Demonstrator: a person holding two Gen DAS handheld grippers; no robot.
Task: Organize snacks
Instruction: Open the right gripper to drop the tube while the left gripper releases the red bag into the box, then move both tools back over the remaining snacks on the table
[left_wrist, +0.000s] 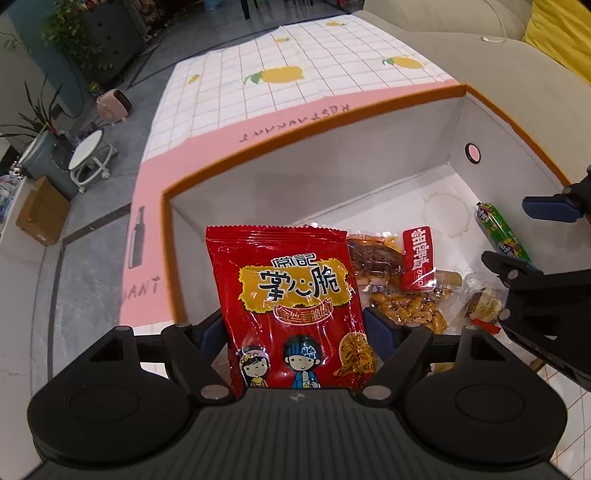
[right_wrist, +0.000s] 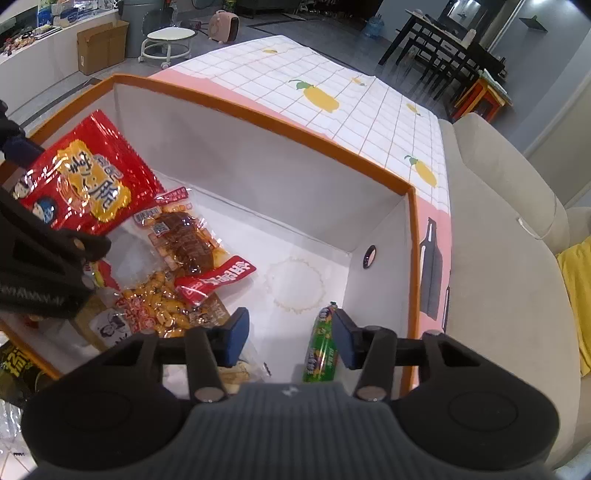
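Left wrist view, left gripper (left_wrist: 297, 325): jaws spread wide, one blue pad on each side of the red snack bag (left_wrist: 291, 295); whether the pads press on the bag's edges cannot be told.
Left wrist view, red snack bag: upright between the fingers, its top edge inside the box (left_wrist: 314, 173), near the box's left corner.
Left wrist view, box: white inside, orange rim, one round hole in the right wall; it sits on a checked tablecloth (left_wrist: 295, 74) with lemon prints and a pink border.
Left wrist view, box contents: a clear pack of brown pieces (left_wrist: 369, 258), a red label pack (left_wrist: 417, 258), a pack of yellow bits (left_wrist: 410, 310), a small wrapped sweet (left_wrist: 480, 306), a green sausage stick (left_wrist: 500, 232) by the right wall.
Left wrist view, only here: the right gripper (left_wrist: 524, 232) seen from the side, its fingers apart over the green sausage stick.
Right wrist view, right gripper (right_wrist: 291, 339): released, partly spread; the green sausage stick (right_wrist: 321, 347) lies on the box floor just beside the right-hand pad, the other pad well clear of it.
Right wrist view, box (right_wrist: 258, 155): the same packs lie in a heap at its left, the floor in the middle bare.
Right wrist view, only here: the left gripper (right_wrist: 40, 206) from the side with the red snack bag (right_wrist: 85, 177) tilted; a beige sofa (right_wrist: 498, 240) at right; dark chairs (right_wrist: 443, 48), a white stool (right_wrist: 168, 40) and a cardboard carton (right_wrist: 101, 46) beyond the table.
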